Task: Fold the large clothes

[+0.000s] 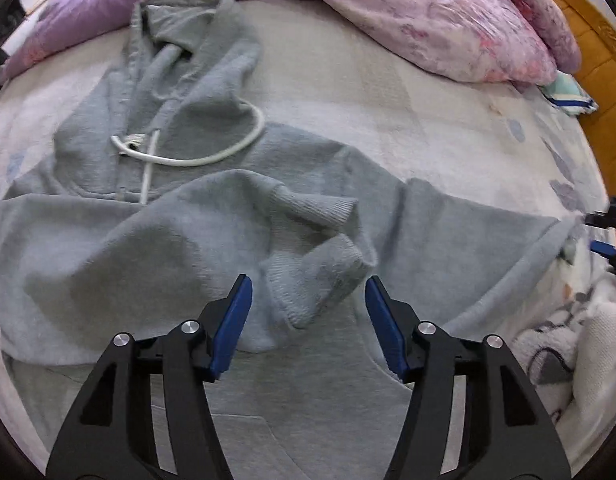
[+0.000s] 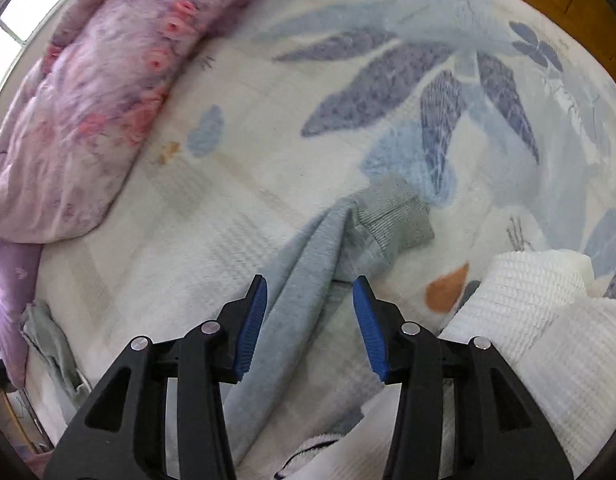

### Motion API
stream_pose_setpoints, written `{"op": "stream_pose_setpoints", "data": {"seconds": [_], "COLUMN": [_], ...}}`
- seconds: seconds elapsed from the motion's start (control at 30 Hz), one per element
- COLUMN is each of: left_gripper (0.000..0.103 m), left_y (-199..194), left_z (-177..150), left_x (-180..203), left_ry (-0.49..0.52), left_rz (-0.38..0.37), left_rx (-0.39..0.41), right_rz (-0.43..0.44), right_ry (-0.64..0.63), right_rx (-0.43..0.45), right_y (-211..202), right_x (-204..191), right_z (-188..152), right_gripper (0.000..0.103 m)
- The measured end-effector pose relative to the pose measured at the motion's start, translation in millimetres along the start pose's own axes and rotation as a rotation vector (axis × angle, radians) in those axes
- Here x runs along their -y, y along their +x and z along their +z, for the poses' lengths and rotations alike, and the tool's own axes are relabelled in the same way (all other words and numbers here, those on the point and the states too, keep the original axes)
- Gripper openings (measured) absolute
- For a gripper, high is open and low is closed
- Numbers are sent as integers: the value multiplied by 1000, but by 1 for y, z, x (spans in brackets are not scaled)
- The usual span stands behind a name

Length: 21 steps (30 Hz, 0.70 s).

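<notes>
Bed sheet (image 2: 348,80) filling most of both frames, pale with blue leaf print, clearest across the upper right of the right-wrist view. Pink floral duvet (image 1: 448,12) bunched along the top of the left-wrist view; purple pillow (image 1: 88,4) at upper left there. White knitted blanket (image 2: 548,320) heaped at lower right of the right-wrist view.

Grey hoodie (image 1: 188,240) spread face up across the centre and left of the left-wrist view, hood toward upper left, white drawstring (image 1: 212,152) looped over the chest. One sleeve already laid across the body, its ribbed cuff (image 1: 308,304) just above the centre of the lower half. Other sleeve (image 2: 308,264) stretched out toward the right edge, seen in the right-wrist view running up from bottom centre to a ribbed cuff at mid-frame.

Left gripper (image 1: 308,300) spread wide, empty, hovering over the folded cuff. Right gripper (image 2: 310,296) likewise wide and holding nothing, straddling the outstretched sleeve without pinching it.

Step in hand, by judgement: second sleeve fold, first one done. Next move likely calling for a descent and pinch near the cuff end, then a carry back across the chest, laid flat without dragging the body or disturbing the first sleeve.
</notes>
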<state>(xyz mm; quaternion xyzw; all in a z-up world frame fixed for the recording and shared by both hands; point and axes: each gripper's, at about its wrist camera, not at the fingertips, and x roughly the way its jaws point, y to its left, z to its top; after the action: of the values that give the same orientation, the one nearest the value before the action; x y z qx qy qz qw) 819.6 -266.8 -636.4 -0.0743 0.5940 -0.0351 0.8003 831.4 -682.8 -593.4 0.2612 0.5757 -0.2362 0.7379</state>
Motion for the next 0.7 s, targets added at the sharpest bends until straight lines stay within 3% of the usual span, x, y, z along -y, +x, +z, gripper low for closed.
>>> {"op": "stream_pose_setpoints", "data": {"seconds": [0.1,0.2,0.37,0.47,0.53,0.7], "left_gripper": [69,73,77,79,79,79], "left_y": [-2,-16,-43,-54,-61,-73], "left_z": [4,5,9,12,13,12], "left_x": [-3,-15,-35,-53,-69,-121], "left_ry": [-33,-108,-155,-197,-226,-308], "left_rz": [-24,-84,-107,-111,-100,-29], "left_rx": [-7,-1,40,52,59,49], "right_rz": [-31,11,61,61,65,107], "right_ry": [6,82,164,172,184,139], "right_rx": [-89,-195,-250,-233,-190,-28], "right_y": [27,52,73,75,69,29], "right_x": [-5,4,13,14,17,9], "right_z": [7,15,19,16,13,-2], "right_gripper": [43,43,43,34,8,4]}}
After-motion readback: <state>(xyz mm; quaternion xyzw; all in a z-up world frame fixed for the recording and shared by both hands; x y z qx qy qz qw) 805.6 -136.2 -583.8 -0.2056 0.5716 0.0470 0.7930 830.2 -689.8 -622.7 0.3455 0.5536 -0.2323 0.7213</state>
